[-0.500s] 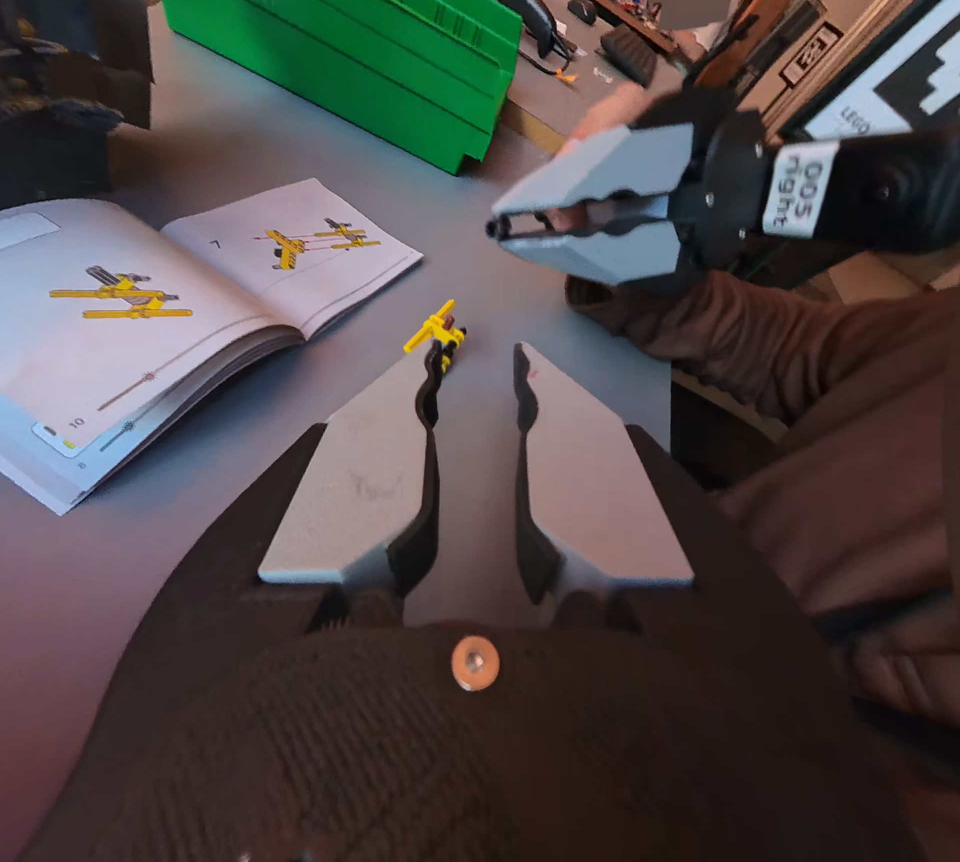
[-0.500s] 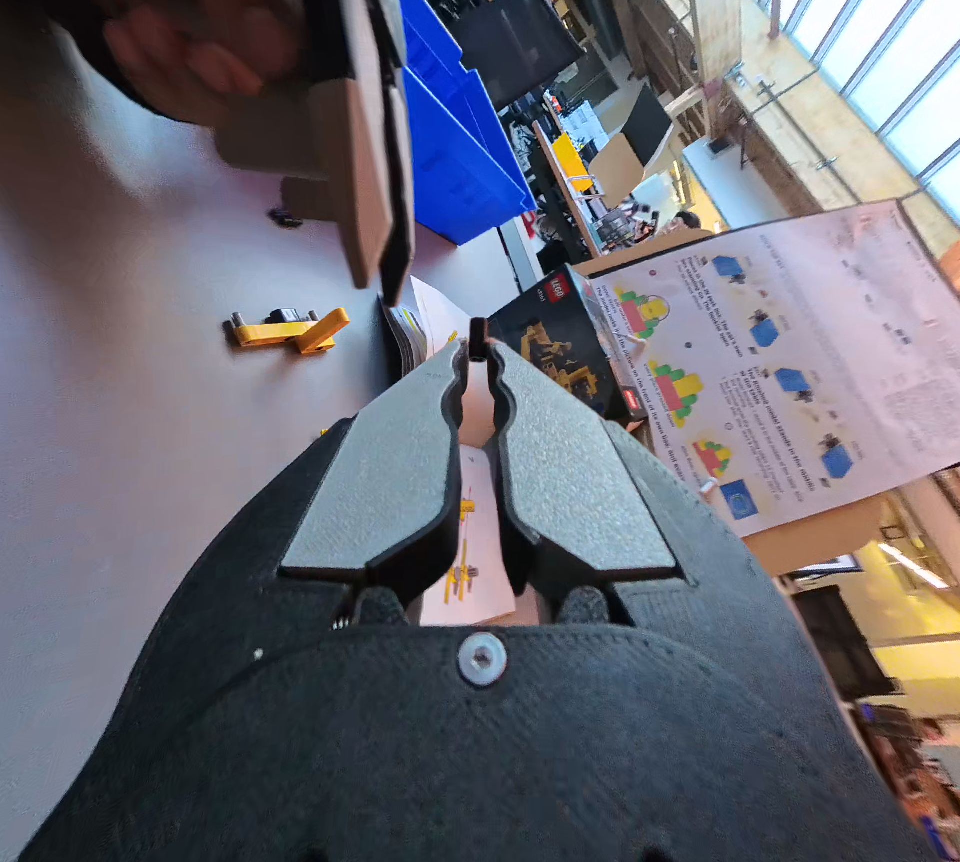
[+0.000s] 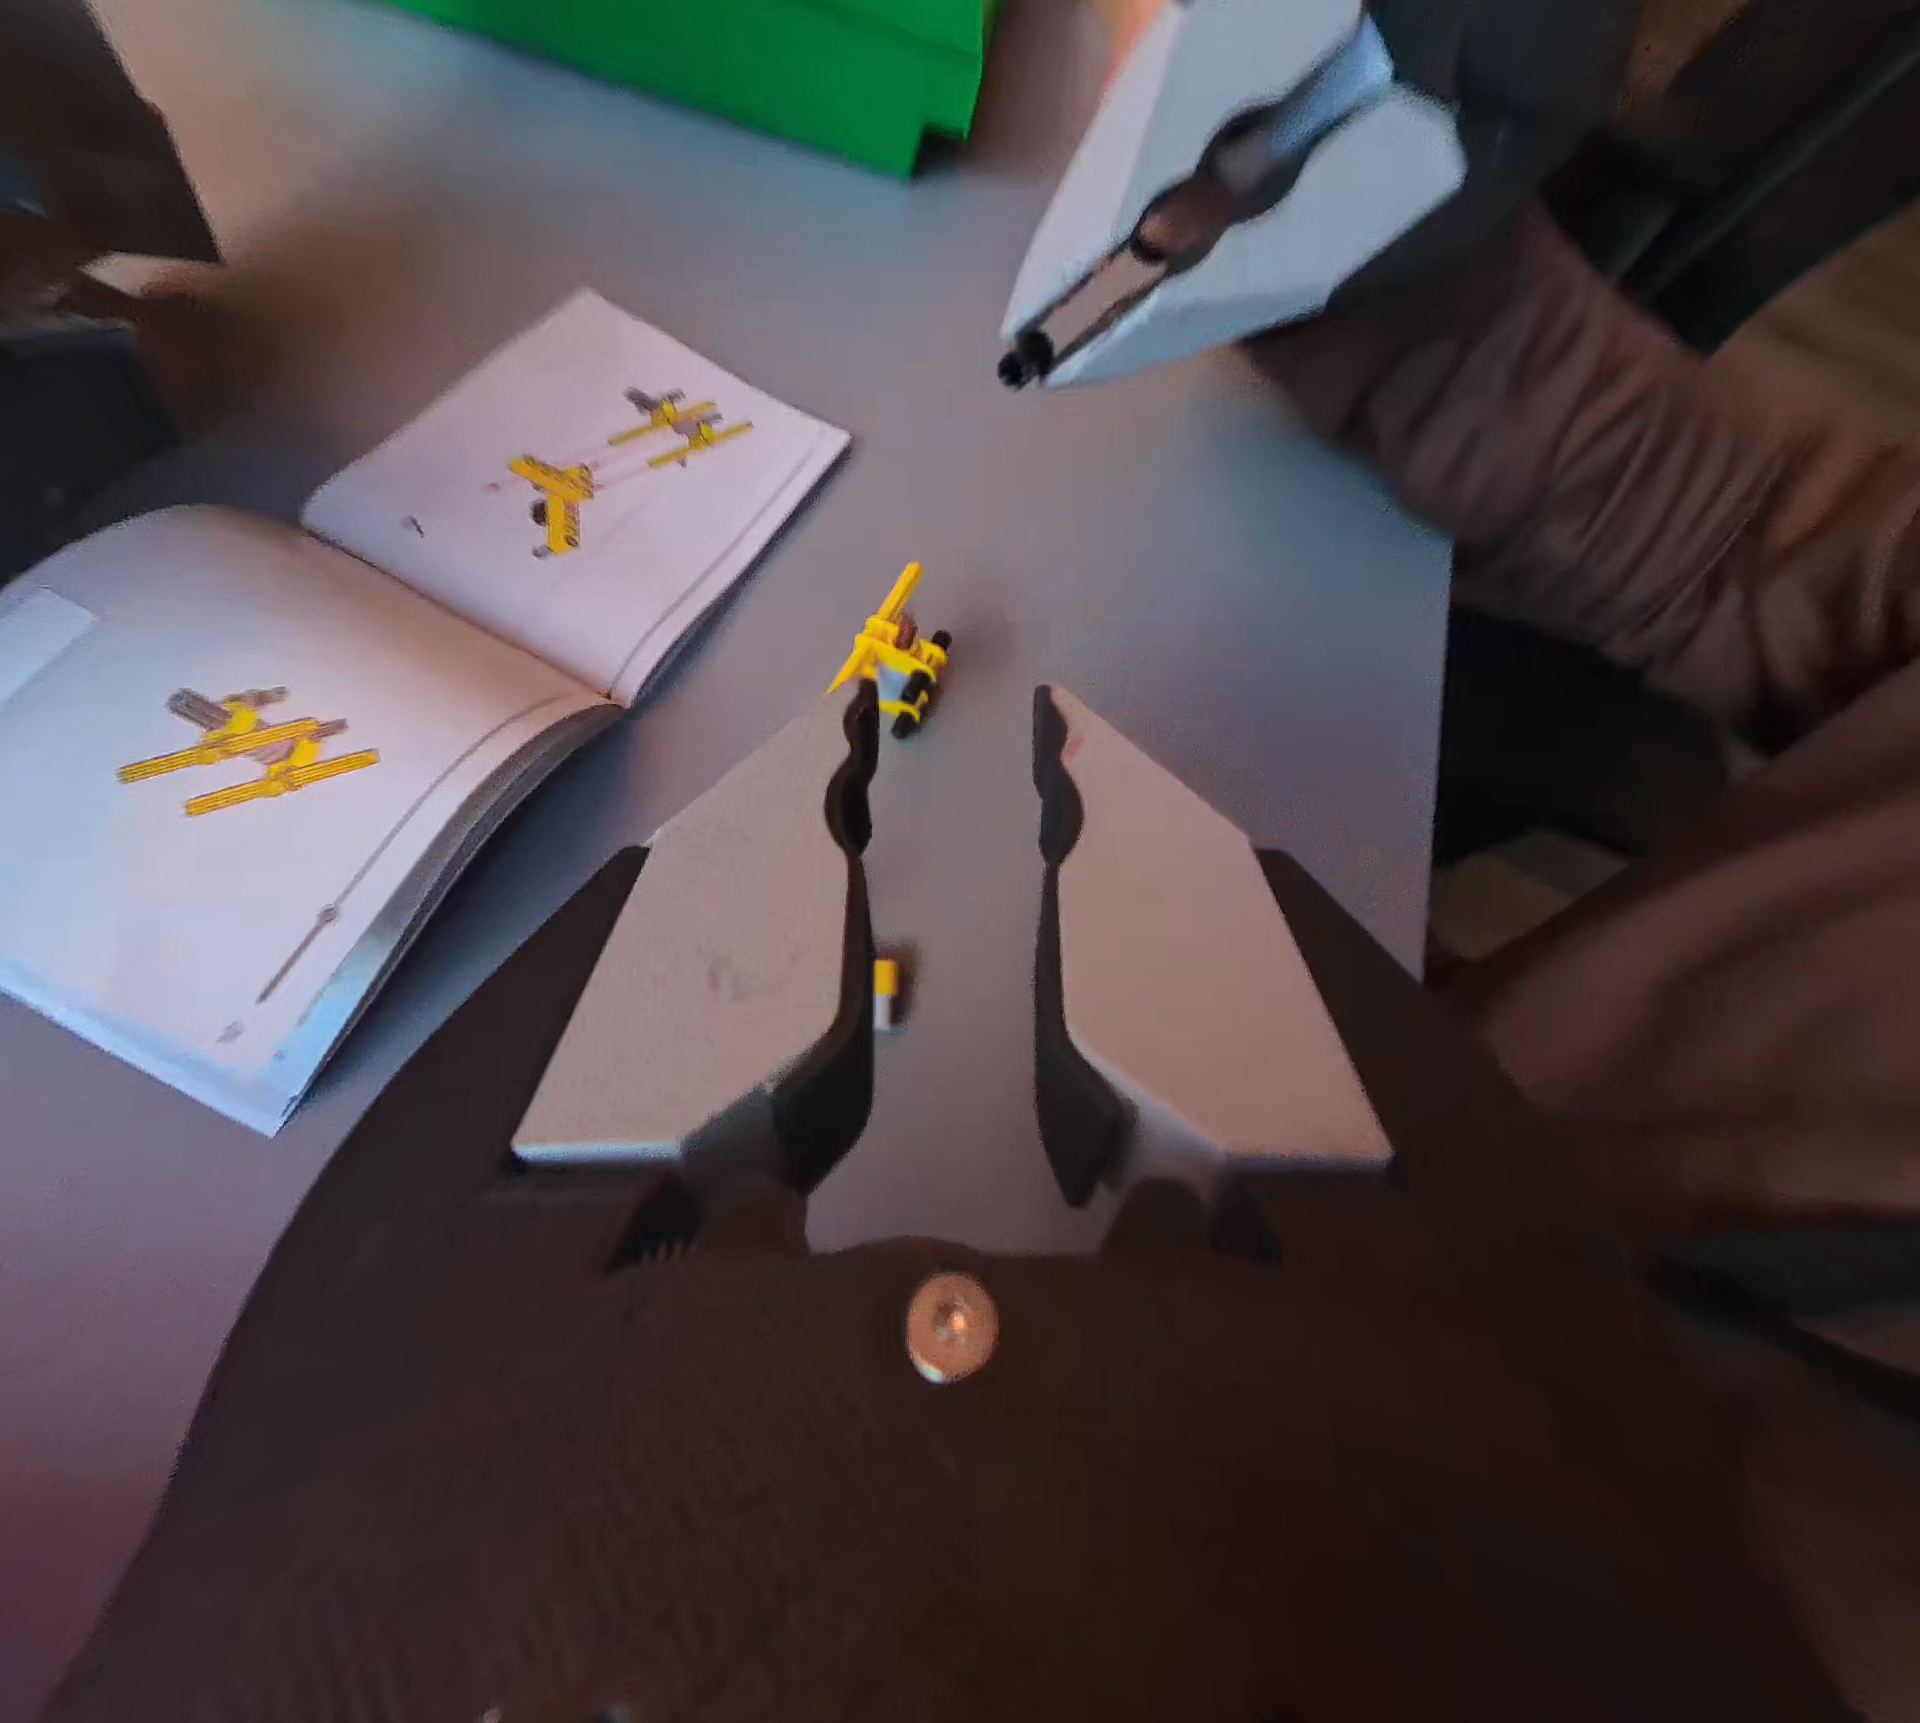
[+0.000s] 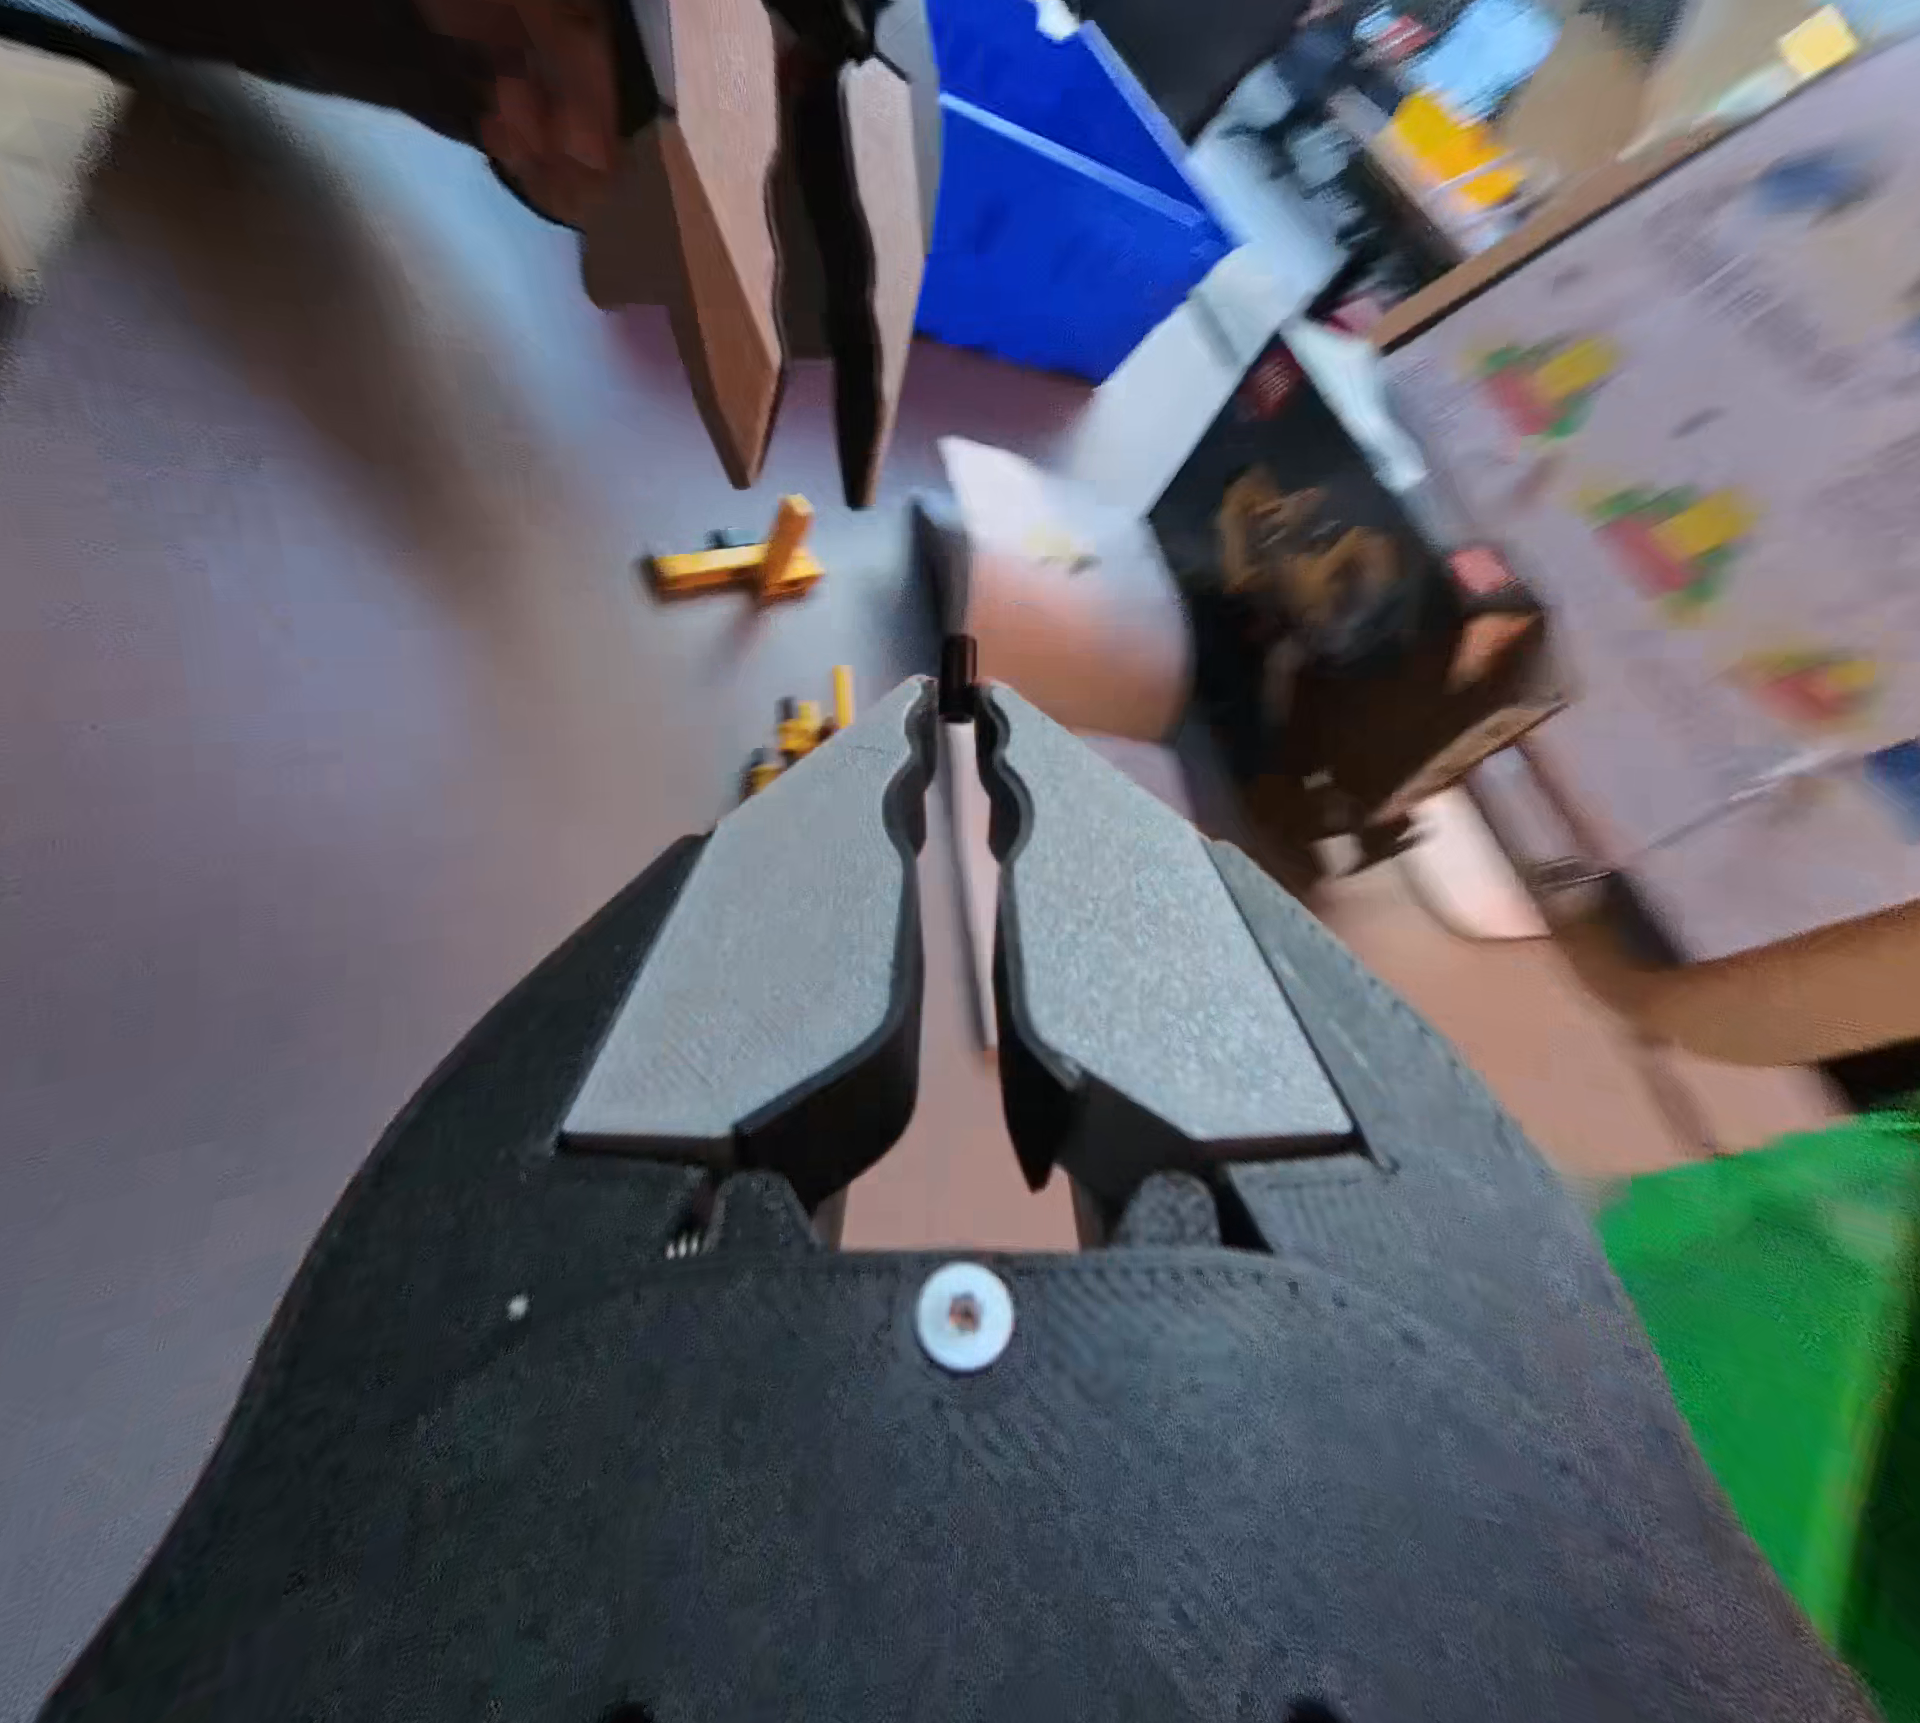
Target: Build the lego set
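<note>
Left gripper (image 3: pixel 948 702) fingers wide and empty, right gripper (image 4: pixel 954 699) fingers pinching a blurred black pin (image 4: pixel 957 682).

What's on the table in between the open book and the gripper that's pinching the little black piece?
The left wrist view shows a small yellow lego assembly on the grey table, roughly between the instruction booklet and the right gripper holding the black pin. Otherwise that stretch is bare.
</note>
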`<state>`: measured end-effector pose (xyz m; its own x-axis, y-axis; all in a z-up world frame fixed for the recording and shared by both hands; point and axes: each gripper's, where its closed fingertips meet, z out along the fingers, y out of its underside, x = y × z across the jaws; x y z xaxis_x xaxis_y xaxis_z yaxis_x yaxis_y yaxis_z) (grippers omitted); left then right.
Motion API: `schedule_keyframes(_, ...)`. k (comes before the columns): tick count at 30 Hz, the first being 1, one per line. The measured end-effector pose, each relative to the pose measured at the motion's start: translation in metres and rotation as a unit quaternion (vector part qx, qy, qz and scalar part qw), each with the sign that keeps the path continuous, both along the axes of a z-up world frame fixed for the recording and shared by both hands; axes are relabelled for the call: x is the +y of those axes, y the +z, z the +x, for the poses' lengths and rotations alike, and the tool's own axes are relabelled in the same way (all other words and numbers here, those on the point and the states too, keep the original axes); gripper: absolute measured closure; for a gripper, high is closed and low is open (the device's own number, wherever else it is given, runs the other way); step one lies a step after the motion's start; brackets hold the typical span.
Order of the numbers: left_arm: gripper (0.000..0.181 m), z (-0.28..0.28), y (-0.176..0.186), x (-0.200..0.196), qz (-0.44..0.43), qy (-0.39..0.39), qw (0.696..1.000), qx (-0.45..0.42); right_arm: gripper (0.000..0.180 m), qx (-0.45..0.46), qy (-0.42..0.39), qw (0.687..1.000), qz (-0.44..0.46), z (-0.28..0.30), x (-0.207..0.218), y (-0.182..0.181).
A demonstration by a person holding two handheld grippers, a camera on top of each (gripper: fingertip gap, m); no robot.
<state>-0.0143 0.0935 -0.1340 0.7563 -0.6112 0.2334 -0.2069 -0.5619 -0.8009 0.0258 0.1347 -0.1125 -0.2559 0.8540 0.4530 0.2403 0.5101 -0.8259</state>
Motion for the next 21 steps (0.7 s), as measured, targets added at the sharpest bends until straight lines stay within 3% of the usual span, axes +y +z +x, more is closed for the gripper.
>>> schedule_keyframes(1,0.154,0.005,-0.006,0.001,-0.007,-0.011,1.0,0.008,0.175,-0.014,0.015,0.999,-0.044,0.006,-0.001,-0.003)
schedule_keyframes(5,0.159,0.016,-0.007,0.011,0.013,-0.021,1.0,0.007,0.176,0.035,0.055,0.991,-0.113,0.015,-0.007,0.013)
schedule_keyframes(10,0.165,0.021,0.006,0.015,0.061,-0.028,0.998,-0.007,0.175,0.002,0.1,0.981,-0.164,0.014,-0.023,0.006)
schedule_keyframes(17,0.165,0.038,0.024,0.01,0.116,-0.047,0.991,-0.054,0.176,0.101,0.239,0.915,-0.308,0.027,-0.039,0.048)
schedule_keyframes(21,0.163,0.039,0.029,0.004,0.118,-0.054,0.989,-0.076,0.176,0.146,0.284,0.89,-0.325,0.04,-0.041,0.068)
